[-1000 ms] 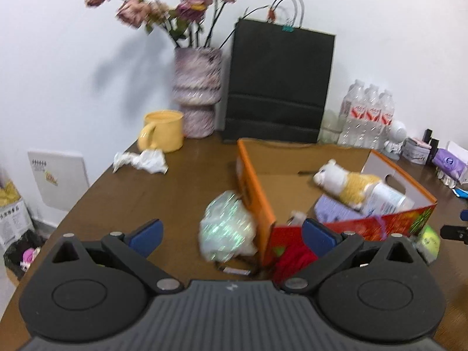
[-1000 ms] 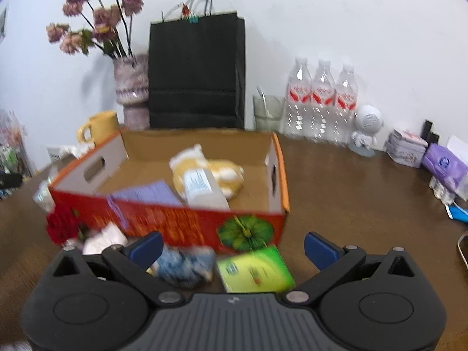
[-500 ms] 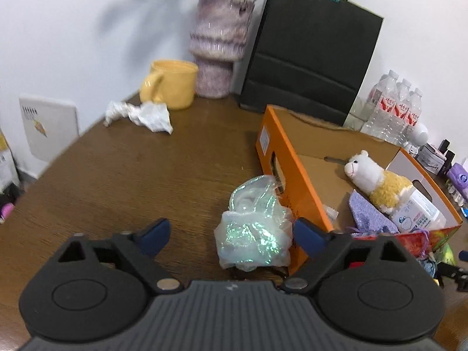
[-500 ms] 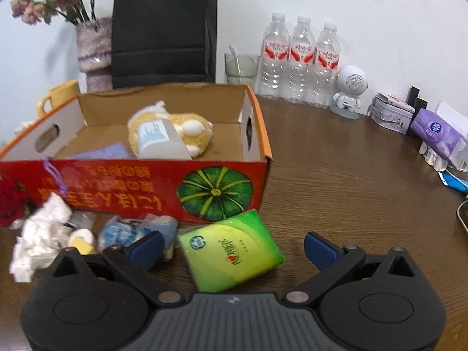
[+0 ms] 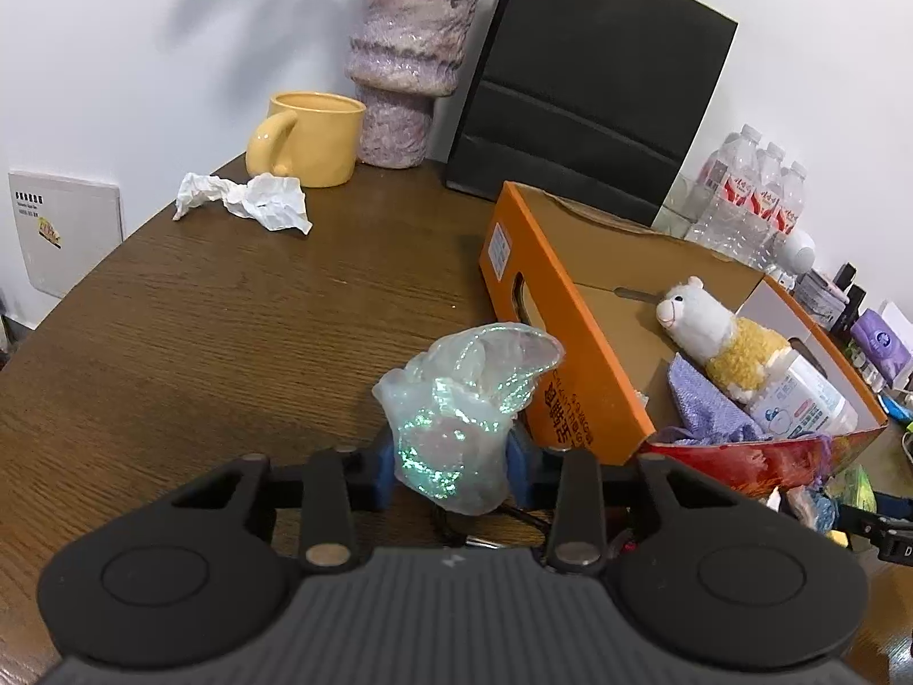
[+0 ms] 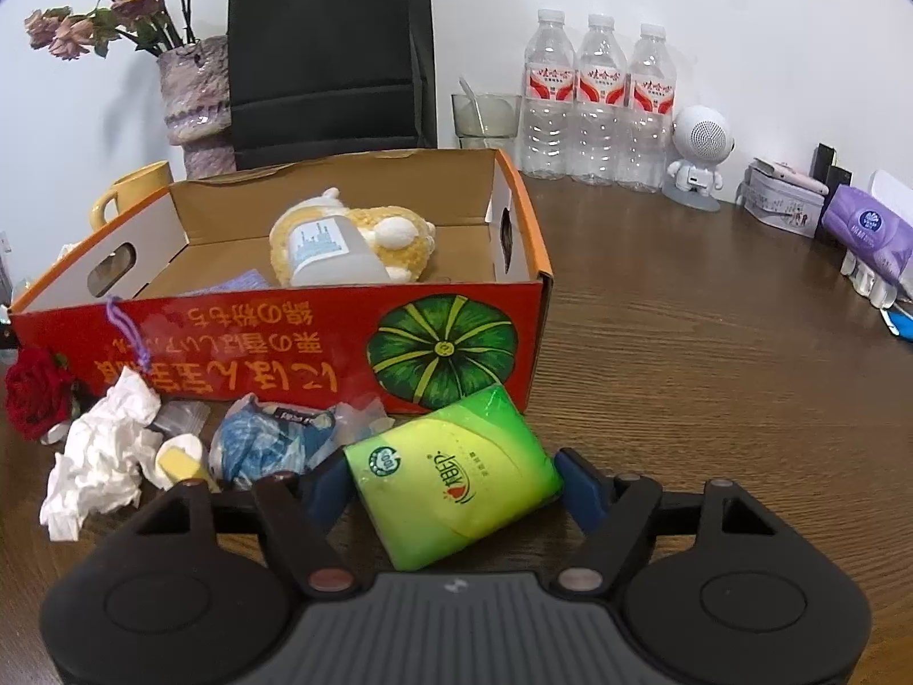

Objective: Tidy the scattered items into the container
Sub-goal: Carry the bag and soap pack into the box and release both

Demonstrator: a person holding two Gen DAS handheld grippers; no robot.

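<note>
Left wrist view: the left gripper (image 5: 451, 465) sits at lower centre with its blue pads pressed against both sides of a crumpled iridescent plastic bag (image 5: 462, 414), which stands just beside the orange wall of the open cardboard box (image 5: 548, 308) at centre right. Right wrist view: the right gripper (image 6: 453, 482) at lower centre has its blue pads against the two ends of a green rectangular tissue pack (image 6: 453, 471), which lies skewed just in front of the box's red pumpkin-printed wall (image 6: 285, 342).

Judged from here, the thin bag could slide out of the pinch or only its loose film be caught, since it is soft and springy; lifted low, it could snag on the box wall. The tissue pack is held across a slant, so it may twist or squirt free as it rises, and its far corner may be touching the box.

Inside the box already lie a white-and-yellow plush alpaca (image 5: 719, 337), a white plastic bottle (image 6: 328, 254) and a purple cloth (image 5: 707, 399). At lower left of the right wrist view remain a crumpled white tissue (image 6: 100, 451), a blue crinkled wrapper (image 6: 268, 439) touching the left pad, and a red rose (image 6: 34, 394). More white crumpled paper (image 5: 245, 202) lies upper left, near a yellow mug (image 5: 311, 137).
</note>
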